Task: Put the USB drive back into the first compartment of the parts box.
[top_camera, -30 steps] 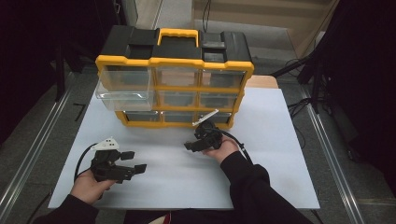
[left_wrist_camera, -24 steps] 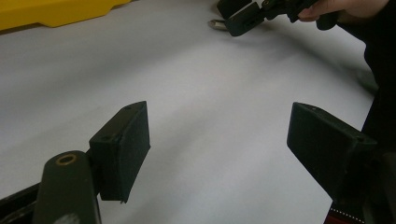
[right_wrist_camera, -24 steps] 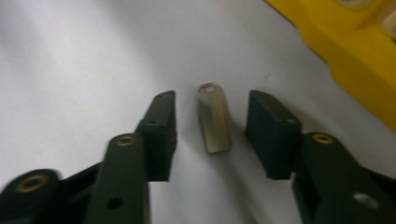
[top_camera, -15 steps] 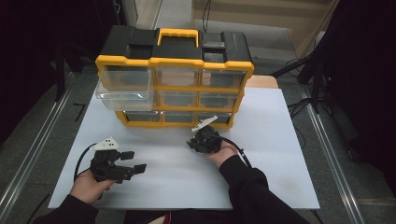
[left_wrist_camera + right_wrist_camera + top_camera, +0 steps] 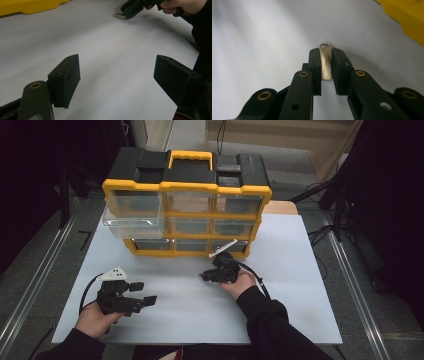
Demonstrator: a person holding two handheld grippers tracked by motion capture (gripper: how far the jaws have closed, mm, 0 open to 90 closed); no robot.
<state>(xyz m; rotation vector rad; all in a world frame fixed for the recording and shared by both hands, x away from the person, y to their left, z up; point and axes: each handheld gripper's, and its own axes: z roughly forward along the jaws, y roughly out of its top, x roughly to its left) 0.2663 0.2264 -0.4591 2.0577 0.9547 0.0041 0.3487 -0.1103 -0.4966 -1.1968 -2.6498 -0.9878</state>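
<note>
Your right gripper (image 5: 325,65) had its jaws drawn narrow on a thin metal strip (image 5: 325,62), pale and flat, with a small hole at its far tip. That detail came from the right gripper view; from the high view the right gripper (image 5: 210,275) was just a dark shape with whatever it held too small to make out. The left gripper view caught the same strip (image 5: 120,15) as a small bright sliver poking from the right gripper (image 5: 128,11), low over the white board (image 5: 105,50).

Your left gripper (image 5: 116,75) stood wide, nothing between the jaws, only bare board beyond them. In the high view it (image 5: 145,293) sat near the left near corner of the white board (image 5: 300,285), pointing right, your left hand (image 5: 95,317) wrapped around its body from below.

Your right hand (image 5: 240,282) came in from the near edge and angled left, so the gripper's jaws pointed leftward, just in front of the yellow-and-black drawer organizer (image 5: 187,210). The organizer's top left clear drawer (image 5: 131,215) stood pulled out toward you.
</note>
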